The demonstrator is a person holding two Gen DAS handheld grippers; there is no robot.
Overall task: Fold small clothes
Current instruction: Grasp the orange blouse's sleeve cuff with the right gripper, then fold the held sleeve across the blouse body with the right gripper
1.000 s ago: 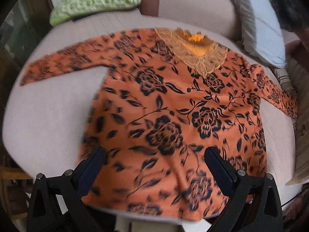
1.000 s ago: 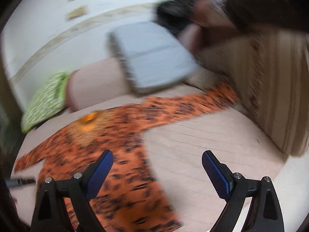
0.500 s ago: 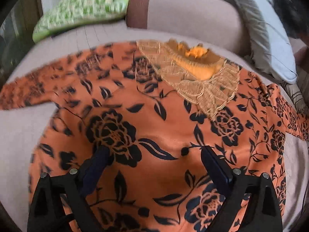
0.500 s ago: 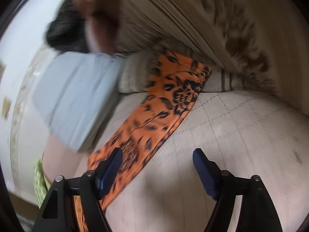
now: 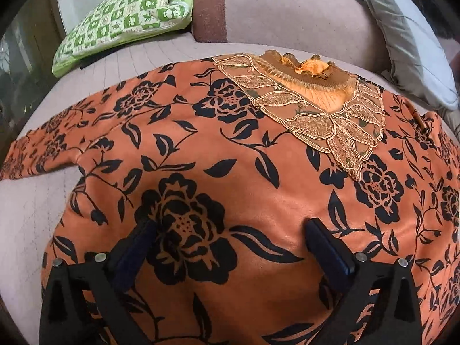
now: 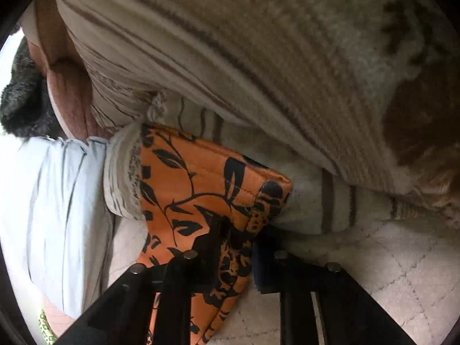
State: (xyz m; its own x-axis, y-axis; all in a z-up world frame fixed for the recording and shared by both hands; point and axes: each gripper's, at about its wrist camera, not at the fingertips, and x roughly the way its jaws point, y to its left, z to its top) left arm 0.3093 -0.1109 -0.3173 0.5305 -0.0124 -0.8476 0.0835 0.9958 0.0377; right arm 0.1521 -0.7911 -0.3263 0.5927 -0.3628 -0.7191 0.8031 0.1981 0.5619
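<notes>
Soft, floppy orange top [image 5: 258,201]. Right gripper [image 6: 235,247] pinching sleeve end [image 6: 207,184]; left gripper [image 5: 230,241] wide open, holding nothing.

left wrist view looks low over the orange blouse [image 5: 258,187] toward its collar; right wrist view sits close at its sleeve cuff [image 6: 207,184].

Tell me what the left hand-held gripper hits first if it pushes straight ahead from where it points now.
The left hand-held gripper, open, sits low over the orange floral blouse. Going straight on, it would likely meet that fabric first, near the lace collar; depth is unclear.
</notes>
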